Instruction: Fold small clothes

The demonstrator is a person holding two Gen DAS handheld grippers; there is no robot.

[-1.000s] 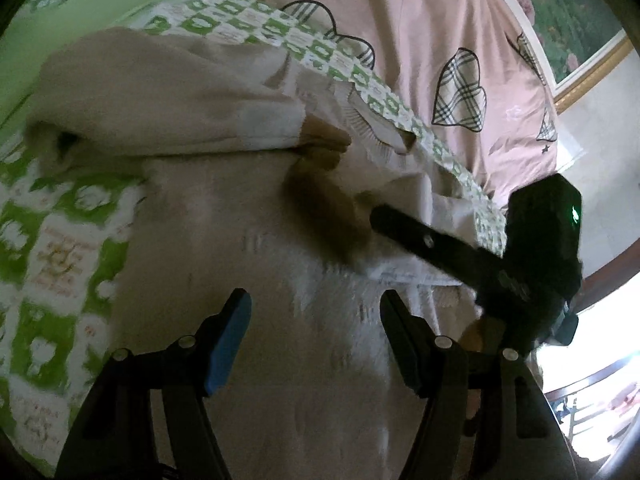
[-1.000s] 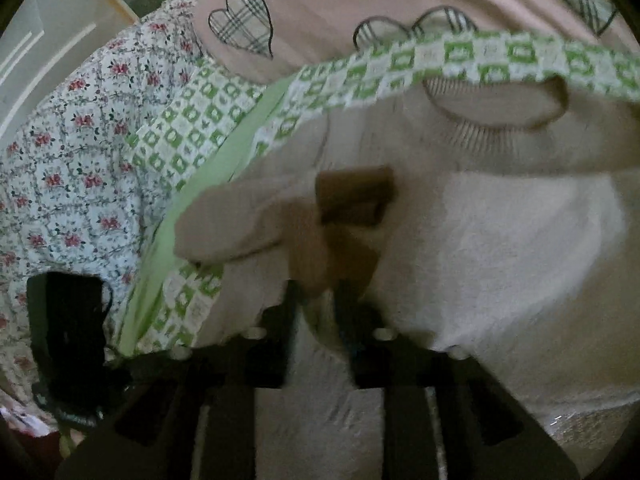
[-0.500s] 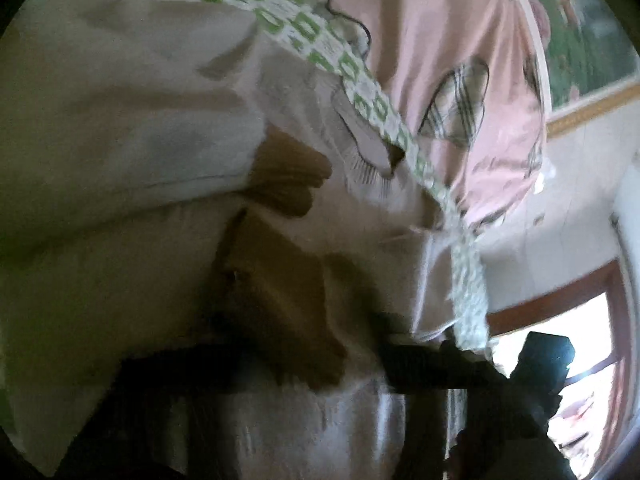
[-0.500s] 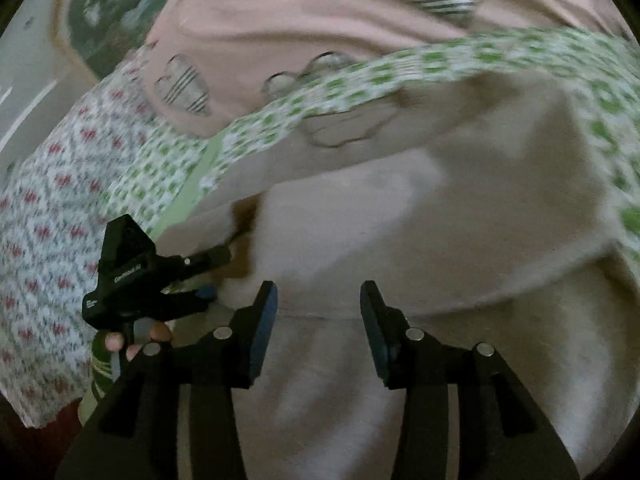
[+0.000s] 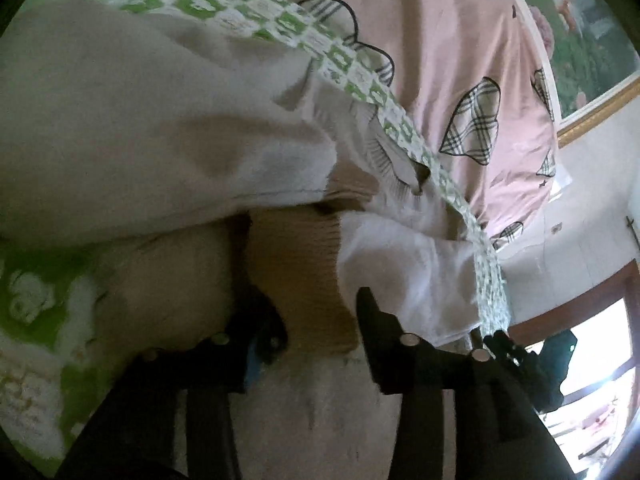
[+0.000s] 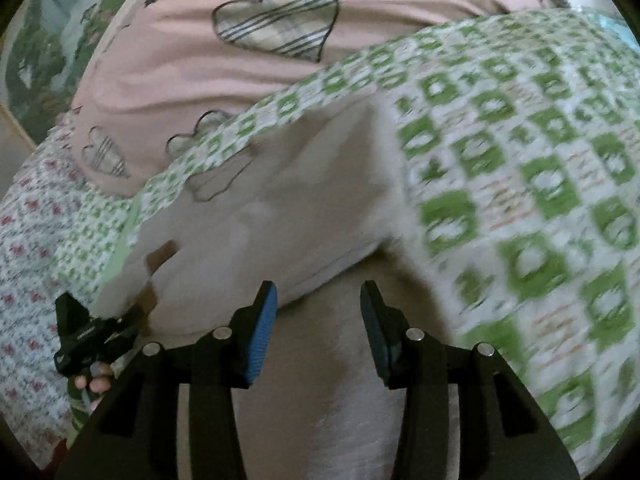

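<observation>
Green-checked bedspread (image 6: pixel 520 184) carries the cream sweater (image 6: pixel 304 208), sleeves folded across its body. Left hand-held gripper (image 5: pixel 316 328) straddles the tan cuff (image 5: pixel 296 272); grip uncertain. Right hand-held gripper (image 6: pixel 318 320) is released, hovering above the sweater. No legible writing.

A home bedroom is showing here. A green checked bedsheet (image 6: pixel 520 184) is covering the bed, a pink heart-print quilt (image 6: pixel 224 80) is lying behind, and a gilt-framed painting (image 5: pixel 580 40) is hanging above.
</observation>
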